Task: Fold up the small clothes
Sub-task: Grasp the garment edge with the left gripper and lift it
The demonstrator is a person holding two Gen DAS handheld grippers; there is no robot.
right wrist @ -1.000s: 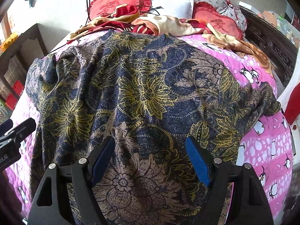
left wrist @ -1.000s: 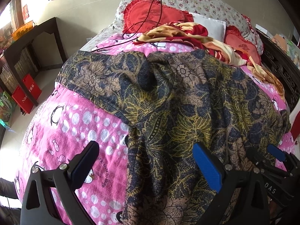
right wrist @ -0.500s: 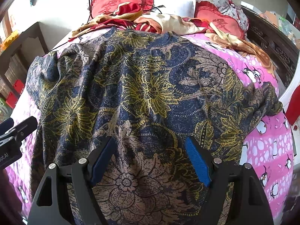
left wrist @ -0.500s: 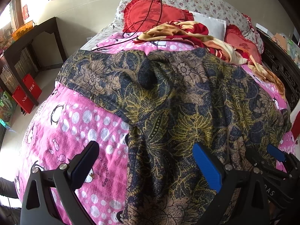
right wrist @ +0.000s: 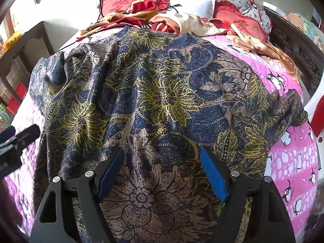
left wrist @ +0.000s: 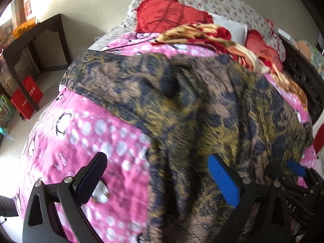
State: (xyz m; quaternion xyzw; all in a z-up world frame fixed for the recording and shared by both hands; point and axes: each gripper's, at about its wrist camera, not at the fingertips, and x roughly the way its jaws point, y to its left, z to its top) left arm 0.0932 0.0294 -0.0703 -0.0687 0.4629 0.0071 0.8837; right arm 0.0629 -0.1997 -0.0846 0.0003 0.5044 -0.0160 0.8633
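Observation:
A dark blue, tan and yellow floral shirt lies spread flat on a pink penguin bedspread, collar toward the pillows. It also shows in the left wrist view, blurred. My left gripper is open, straddling the shirt's left edge near the hem. My right gripper is open over the lower middle of the shirt. Neither holds cloth. The right gripper's fingers show at the left view's right edge.
Red heart cushions, a white pillow and a crumpled red and cream blanket lie at the bed head. A dark wooden desk and red bags stand left. A carved dark bed frame runs along the right.
The left view has shifted slightly and become blurred from motion. The right gripper has moved a little toward the collar. Both grippers stay open.

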